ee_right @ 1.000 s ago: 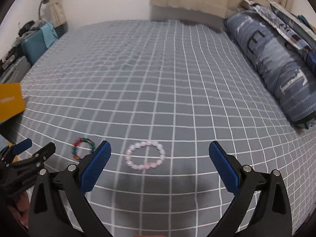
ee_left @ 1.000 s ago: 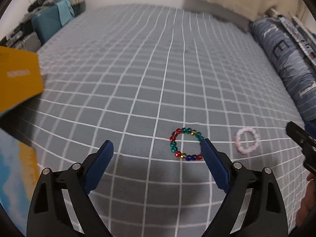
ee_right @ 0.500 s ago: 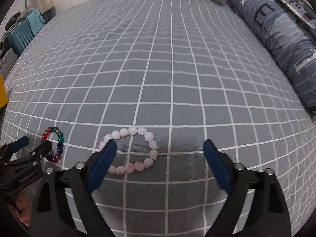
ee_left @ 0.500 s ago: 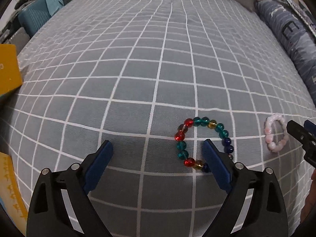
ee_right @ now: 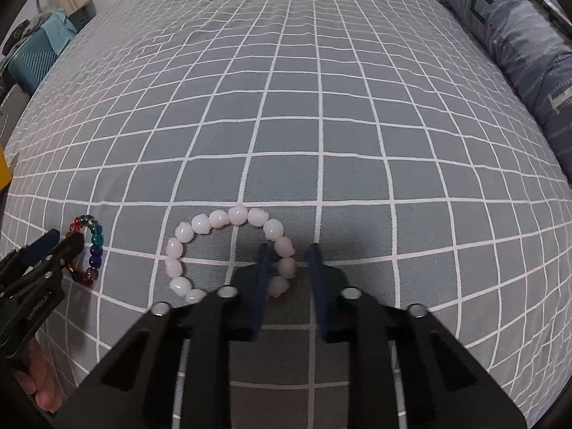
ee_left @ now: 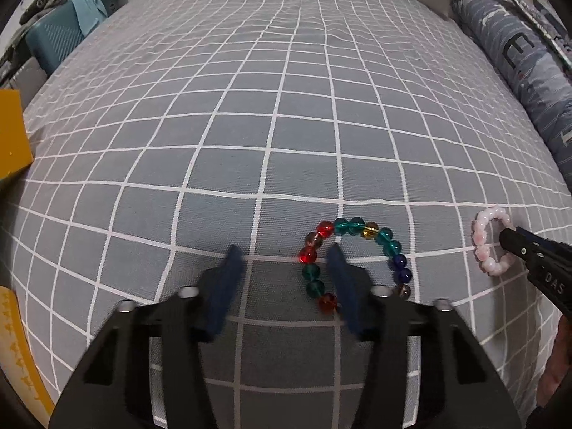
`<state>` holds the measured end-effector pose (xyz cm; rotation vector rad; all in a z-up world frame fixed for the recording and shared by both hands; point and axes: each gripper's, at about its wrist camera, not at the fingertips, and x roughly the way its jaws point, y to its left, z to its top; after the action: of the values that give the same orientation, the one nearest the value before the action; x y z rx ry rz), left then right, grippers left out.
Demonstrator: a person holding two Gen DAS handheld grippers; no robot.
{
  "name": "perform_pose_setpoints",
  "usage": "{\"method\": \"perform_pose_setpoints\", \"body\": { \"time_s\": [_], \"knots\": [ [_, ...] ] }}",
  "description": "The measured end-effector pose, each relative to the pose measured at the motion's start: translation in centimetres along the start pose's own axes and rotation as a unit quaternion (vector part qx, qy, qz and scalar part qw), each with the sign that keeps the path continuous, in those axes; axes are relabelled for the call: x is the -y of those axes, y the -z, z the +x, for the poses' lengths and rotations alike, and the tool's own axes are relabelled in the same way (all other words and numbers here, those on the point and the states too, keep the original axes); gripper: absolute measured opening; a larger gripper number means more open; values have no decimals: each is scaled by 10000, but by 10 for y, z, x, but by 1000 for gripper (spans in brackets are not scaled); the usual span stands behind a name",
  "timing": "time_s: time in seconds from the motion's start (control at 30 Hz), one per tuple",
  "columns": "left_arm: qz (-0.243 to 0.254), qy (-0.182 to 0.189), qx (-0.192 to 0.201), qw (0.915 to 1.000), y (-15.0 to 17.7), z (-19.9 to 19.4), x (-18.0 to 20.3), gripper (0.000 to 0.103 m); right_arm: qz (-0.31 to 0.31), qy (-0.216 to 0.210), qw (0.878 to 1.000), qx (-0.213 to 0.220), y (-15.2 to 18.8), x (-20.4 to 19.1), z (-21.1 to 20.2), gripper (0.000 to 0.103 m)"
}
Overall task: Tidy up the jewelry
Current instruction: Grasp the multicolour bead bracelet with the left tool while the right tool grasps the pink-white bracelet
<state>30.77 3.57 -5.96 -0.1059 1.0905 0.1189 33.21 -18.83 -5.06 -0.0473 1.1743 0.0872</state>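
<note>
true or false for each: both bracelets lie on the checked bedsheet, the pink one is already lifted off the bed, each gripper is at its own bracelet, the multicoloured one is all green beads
1. Both bracelets lie on the checked bedsheet: true.
2. The pink bracelet is lifted off the bed: false, it lies flat on the sheet.
3. Each gripper is at its own bracelet: true. The left gripper, jaws closing, straddles the multicoloured bracelet; the right gripper, jaws closing, straddles the pink one.
4. The multicoloured bracelet is all green: false, it also has red, blue and yellow beads.

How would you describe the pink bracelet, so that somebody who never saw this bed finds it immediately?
Look at the grey bedsheet with white grid lines. Near its front edge lie two bead bracelets side by side. The pink bracelet is the one with plain pale, milky beads; its neighbour, the multicoloured bracelet, has red, green and blue glass beads.
</note>
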Motion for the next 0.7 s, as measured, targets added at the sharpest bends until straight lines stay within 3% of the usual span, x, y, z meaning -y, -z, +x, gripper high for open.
{"method": "perform_pose_setpoints", "body": {
  "time_s": [0.03, 0.1, 0.7],
  "knots": [
    [12, 44, -25, 10000, 1, -2, 1, 31, 56, -2, 10000, 5, 0, 1, 0, 13],
    [54, 55, -43, 10000, 1, -4, 1, 9, 125, -17, 9999, 26, 3, 2, -2, 12],
    [57, 30, 342, 9994, 2, -54, -2, 9, 198, -193, 9979, 589, 6, -12, -56, 10]
  ]
}}
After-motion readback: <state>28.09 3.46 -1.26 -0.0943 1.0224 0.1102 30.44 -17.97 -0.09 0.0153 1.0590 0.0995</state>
